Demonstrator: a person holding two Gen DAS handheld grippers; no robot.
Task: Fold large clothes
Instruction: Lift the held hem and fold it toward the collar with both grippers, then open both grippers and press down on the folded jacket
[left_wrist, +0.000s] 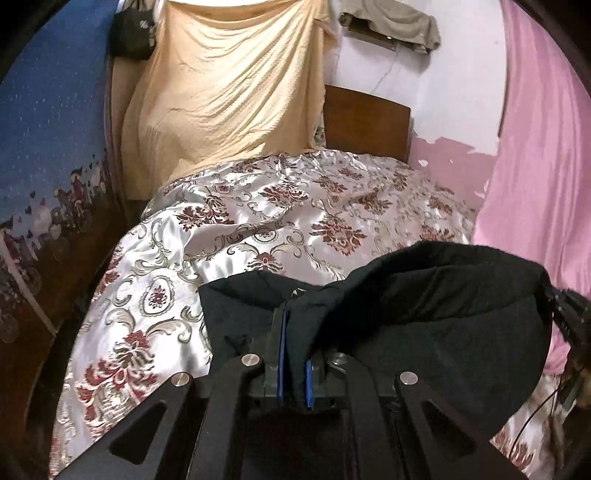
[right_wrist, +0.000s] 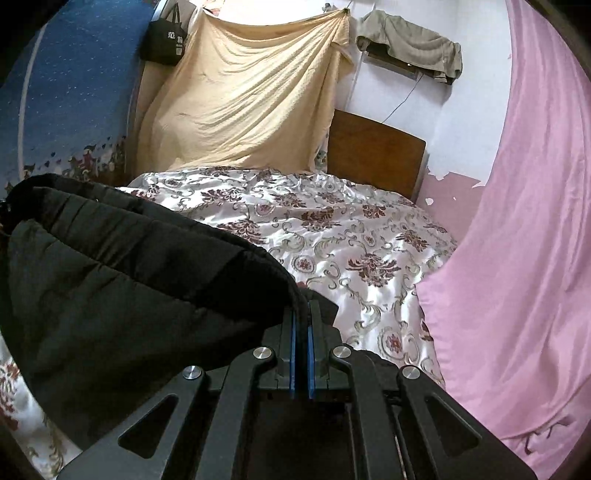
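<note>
A bed (left_wrist: 229, 236) with a shiny flowered cover fills the room; behind the bed stand a wooden headboard (left_wrist: 365, 122) and a hung yellow sheet (left_wrist: 229, 85); right of the bed hangs a pink curtain (right_wrist: 517, 258); a black jacket (left_wrist: 424, 302) hangs above the bed, pinched by the left gripper (left_wrist: 295, 332) and right gripper (right_wrist: 303, 321).

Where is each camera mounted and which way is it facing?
Left wrist: on the left gripper, aimed down the bed toward the headboard; its own fingers pinch the black jacket.
Right wrist: on the right gripper, facing likewise, clamping the jacket too.
Shared: jacket, bed, headboard, yellow sheet, pink sheet.
</note>
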